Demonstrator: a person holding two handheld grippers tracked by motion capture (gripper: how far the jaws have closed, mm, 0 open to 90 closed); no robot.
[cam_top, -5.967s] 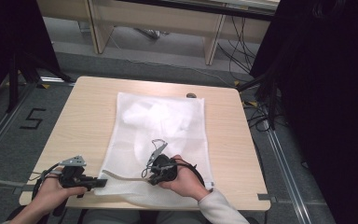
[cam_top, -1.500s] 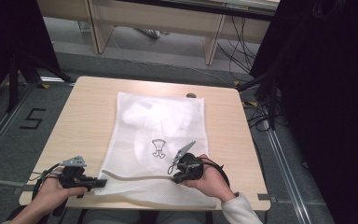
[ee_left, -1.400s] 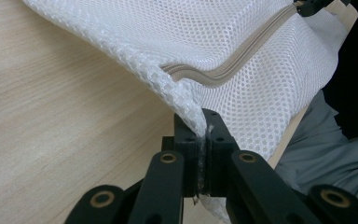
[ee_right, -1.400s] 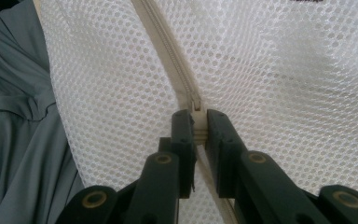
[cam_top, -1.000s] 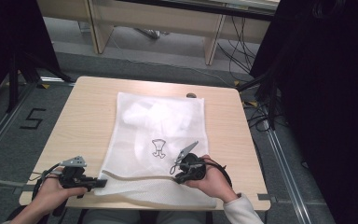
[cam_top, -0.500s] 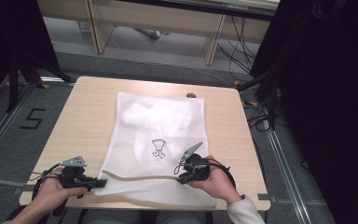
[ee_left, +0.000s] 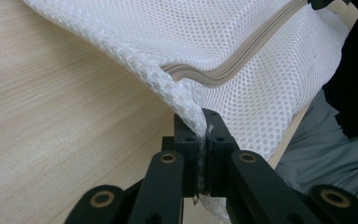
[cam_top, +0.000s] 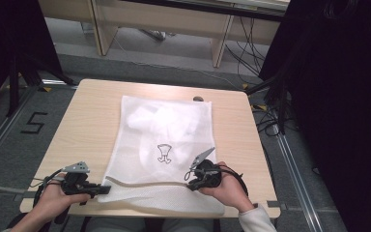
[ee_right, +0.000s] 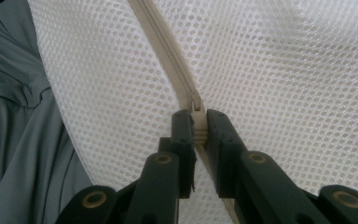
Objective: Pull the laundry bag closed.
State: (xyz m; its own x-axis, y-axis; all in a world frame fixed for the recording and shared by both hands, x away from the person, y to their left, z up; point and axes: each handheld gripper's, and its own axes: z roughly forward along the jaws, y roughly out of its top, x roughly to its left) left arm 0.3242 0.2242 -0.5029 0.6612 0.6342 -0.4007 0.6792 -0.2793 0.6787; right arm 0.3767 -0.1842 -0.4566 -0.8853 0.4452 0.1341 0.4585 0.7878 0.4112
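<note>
A white mesh laundry bag (cam_top: 166,145) lies flat on the light wooden counter (cam_top: 87,121), its far edge short of the counter's back edge and its near end reaching almost to the front edge by the person's lap. A beige zipper (ee_right: 168,51) runs across the near end of the bag. The left claw (cam_top: 101,189) is clenched on the bag's near left corner, mesh pinched between its jaws in the left gripper view (ee_left: 204,140), right at the front edge of the counter. The right claw (cam_top: 189,178) is clenched on the zipper pull (ee_right: 197,122), toward the bag's right side. A small black outline drawing (cam_top: 164,152) is printed mid-bag; no lettering is readable on it. Bare counter lies open left and right of the bag, wider on the left. On the grey floor to the left, a black "5" (cam_top: 34,123) is marked.
</note>
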